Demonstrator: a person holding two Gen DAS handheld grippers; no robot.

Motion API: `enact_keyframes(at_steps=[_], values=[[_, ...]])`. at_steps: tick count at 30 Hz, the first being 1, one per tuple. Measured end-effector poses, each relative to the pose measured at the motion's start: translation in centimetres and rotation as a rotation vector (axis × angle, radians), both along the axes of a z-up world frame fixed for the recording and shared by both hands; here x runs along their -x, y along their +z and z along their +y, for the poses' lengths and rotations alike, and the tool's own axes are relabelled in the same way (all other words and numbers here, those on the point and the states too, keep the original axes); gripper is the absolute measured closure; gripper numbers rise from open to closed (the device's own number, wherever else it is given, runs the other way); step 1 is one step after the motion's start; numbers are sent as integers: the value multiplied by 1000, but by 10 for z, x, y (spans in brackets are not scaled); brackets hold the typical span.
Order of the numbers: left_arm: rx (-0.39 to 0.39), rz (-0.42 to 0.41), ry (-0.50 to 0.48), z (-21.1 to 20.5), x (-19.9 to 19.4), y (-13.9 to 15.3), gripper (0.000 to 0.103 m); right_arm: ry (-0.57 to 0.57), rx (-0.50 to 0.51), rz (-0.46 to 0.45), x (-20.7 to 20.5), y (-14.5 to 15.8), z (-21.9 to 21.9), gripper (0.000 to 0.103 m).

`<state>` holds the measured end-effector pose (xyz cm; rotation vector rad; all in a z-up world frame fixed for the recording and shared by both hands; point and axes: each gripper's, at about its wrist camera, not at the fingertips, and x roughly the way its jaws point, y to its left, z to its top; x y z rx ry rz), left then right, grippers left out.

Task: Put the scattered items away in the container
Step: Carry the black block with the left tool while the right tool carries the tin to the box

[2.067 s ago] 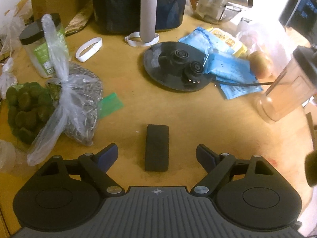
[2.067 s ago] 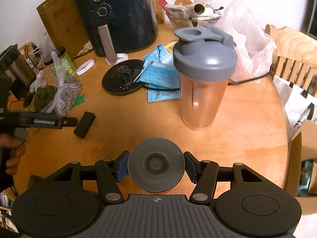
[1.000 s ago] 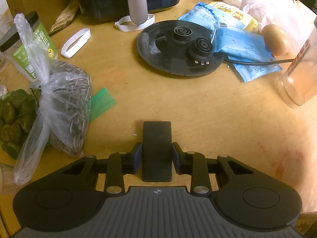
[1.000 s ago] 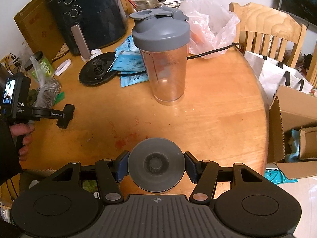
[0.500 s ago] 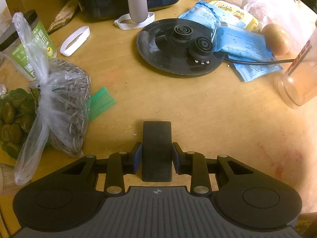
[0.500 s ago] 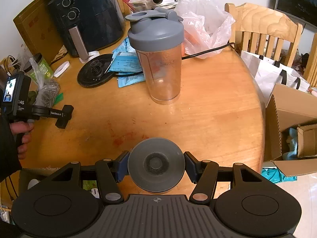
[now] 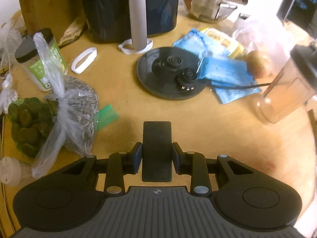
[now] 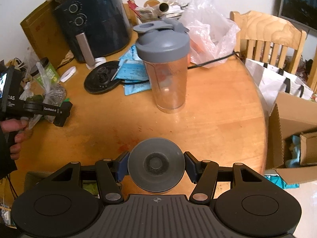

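Holding a black block (image 7: 157, 150) in our left gripper (image 7: 157, 155), pads pressed on its long sides, clear of the table (image 7: 198, 119). It looks stiff, light, matte, so unlikely to slip; a mid-length hold seems sound. Our right gripper (image 8: 156, 168) clamps a grey disc (image 8: 156, 170) by its rim: rigid, smooth, probably slicker.

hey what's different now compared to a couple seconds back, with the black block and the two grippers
The left gripper came down over the black block, closed its jaws on it and has lifted it off the table. The right gripper still holds the grey disc; the shaker bottle stays upright.
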<state>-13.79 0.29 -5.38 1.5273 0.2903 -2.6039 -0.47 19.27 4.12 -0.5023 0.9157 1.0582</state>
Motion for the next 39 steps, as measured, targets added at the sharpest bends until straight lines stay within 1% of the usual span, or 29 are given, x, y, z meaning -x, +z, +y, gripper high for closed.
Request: enact_keyframes(at_steps=[9, 14, 19, 24, 29, 31, 36, 37, 39], values=[[-43, 85, 48, 5, -37, 40, 72, 71, -11, -10, 4, 6, 16, 42], [-70, 124, 90, 10, -63, 60, 72, 121, -16, -29, 7, 9, 25, 42], [-91, 153, 144, 17, -95, 77, 72, 173, -29, -23, 10, 11, 35, 42], [-104, 154, 181, 20, -121, 85, 72, 241, -39, -6, 19, 12, 43, 42], [-127, 147, 188, 20, -139, 81, 72, 285, -64, 7, 31, 18, 44, 42], [-138, 144, 186, 19, -143, 79, 72, 281, -71, 7, 35, 21, 43, 42], [-167, 133, 134, 23, -152, 74, 72, 236, -72, 4, 45, 23, 39, 42], [-170, 129, 118, 24, -154, 72, 72, 219, -67, 5, 46, 22, 38, 42], [-181, 114, 92, 27, -159, 67, 72, 117, -63, 8, 50, 20, 36, 42]])
